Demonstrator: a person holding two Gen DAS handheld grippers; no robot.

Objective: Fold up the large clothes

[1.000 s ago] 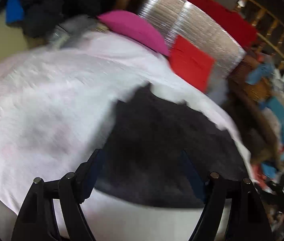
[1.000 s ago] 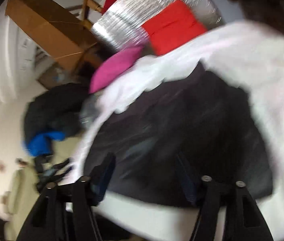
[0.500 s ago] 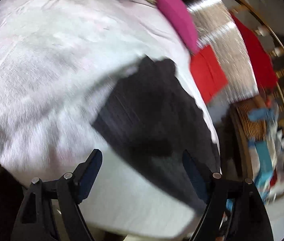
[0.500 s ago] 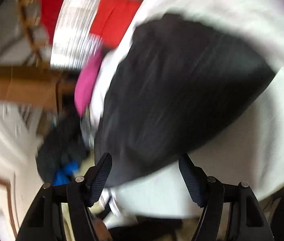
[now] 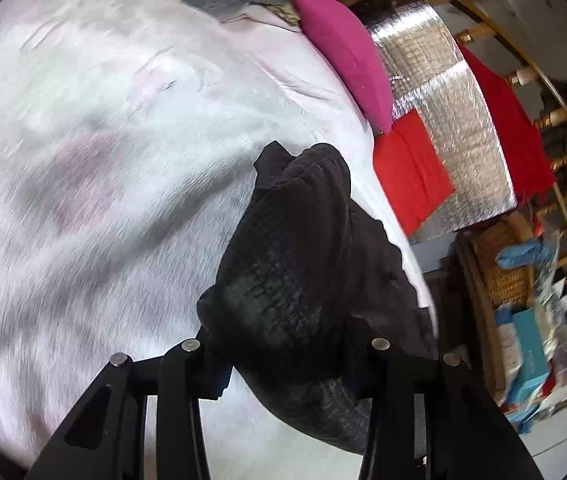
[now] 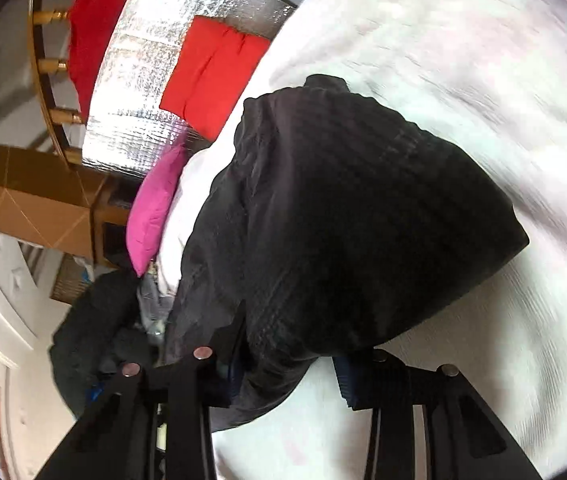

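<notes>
Black garment bunched up on the pale bed cover, near edge lifted. Left claw closing, cloth between the jaws. Right claw closing too, cloth between its jaws. Cannot tell if the pads press yet. Pink pillow at the far side. Red cushion beside it, leaning on a silver sheet.

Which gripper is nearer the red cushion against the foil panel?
Right, probably. Both are closing with the black garment's near edge between their fingers; the red cushion lies beyond it, roughly ahead of the right gripper, off to the side of the left gripper.
</notes>
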